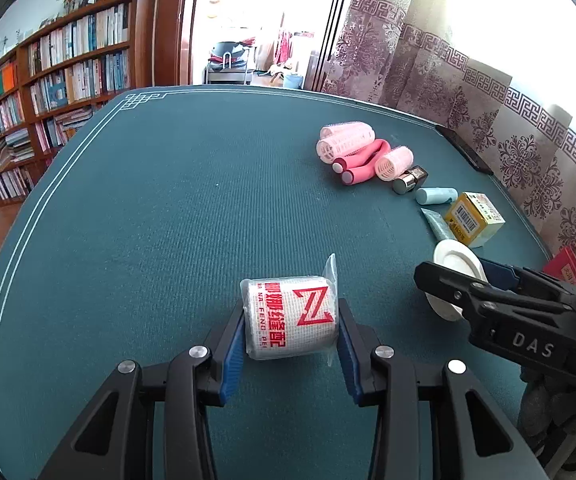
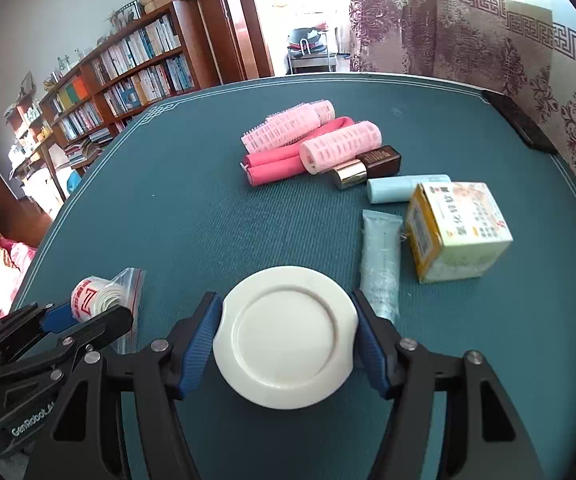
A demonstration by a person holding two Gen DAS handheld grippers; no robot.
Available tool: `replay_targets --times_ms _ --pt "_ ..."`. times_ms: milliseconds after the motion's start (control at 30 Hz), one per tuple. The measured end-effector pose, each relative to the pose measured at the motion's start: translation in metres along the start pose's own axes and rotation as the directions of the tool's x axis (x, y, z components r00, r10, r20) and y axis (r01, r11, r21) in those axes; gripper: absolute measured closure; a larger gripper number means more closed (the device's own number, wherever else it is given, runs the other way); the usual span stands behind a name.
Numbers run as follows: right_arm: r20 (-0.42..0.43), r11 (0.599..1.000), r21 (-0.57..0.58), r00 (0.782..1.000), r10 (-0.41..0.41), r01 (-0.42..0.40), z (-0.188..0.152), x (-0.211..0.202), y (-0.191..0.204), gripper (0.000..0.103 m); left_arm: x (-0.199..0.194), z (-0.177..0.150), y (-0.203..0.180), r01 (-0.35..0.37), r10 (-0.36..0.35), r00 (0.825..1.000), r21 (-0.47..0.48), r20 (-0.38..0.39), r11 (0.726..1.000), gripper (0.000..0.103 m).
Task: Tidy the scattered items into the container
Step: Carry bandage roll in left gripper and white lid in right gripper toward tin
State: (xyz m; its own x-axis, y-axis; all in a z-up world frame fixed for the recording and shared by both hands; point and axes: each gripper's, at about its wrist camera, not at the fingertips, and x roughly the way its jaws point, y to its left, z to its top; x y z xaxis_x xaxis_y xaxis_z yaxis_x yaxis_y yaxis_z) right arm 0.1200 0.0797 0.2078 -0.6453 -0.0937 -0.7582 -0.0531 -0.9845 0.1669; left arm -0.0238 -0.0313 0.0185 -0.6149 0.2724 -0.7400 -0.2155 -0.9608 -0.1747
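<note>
The white roll (image 1: pixel 291 316) with red letters, in its clear bag, sits between the blue pads of the left gripper (image 1: pixel 291 344), and the pads press on both its ends, so it is clamped. The round white lid (image 2: pixel 285 338) sits between the pads of the right gripper (image 2: pixel 288 344); both pads touch its edge, so it looks held too. No container shows in either view, so I cannot tell where these things must go. To do this step well, I think each hand should keep its squeeze steady, since the lid is slick and could slip, and the two grippers are close side by side and should not bump. More things wait farther back on the table: pink rollers (image 2: pixel 316 136), a brown bottle (image 2: pixel 368 166), a blue tube (image 2: pixel 402 188), a flat packet (image 2: pixel 380 258) and a yellow box (image 2: pixel 454 232). The green mat (image 1: pixel 167 220) has thin white lines near its edge. Behind it stand a bookshelf (image 1: pixel 51 80), a bright doorway and a patterned curtain (image 1: pixel 448 80).
</note>
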Motion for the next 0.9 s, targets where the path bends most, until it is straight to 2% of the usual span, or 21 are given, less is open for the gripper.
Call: replay_targets --times_ms 233,433,700,900 --pt "0.039 1.0 0.017 0.999 0.01 -0.01 -0.02 -0.04 -0.005 0.035 -0.012 -0.003 -0.016 0.01 -0.01 1.0 0.029 0.006 1.0 0.061" --pt "0.098 0.998 0.064 0.995 0.018 -0.024 -0.035 -0.08 -0.025 0.035 -0.021 -0.003 -0.037 0.033 -0.033 0.999 0.056 0.006 0.998 0.061" --pt "0.175 0.984 0.175 0.983 -0.05 0.019 -0.057 -0.13 -0.074 0.035 -0.033 -0.002 -0.083 0.07 -0.073 0.997 0.137 0.012 0.988 0.061" --pt "0.242 0.965 0.256 0.962 -0.125 0.061 -0.074 -0.174 -0.114 0.035 -0.033 -0.005 -0.123 0.104 -0.105 0.994 0.211 -0.006 0.972 0.061"
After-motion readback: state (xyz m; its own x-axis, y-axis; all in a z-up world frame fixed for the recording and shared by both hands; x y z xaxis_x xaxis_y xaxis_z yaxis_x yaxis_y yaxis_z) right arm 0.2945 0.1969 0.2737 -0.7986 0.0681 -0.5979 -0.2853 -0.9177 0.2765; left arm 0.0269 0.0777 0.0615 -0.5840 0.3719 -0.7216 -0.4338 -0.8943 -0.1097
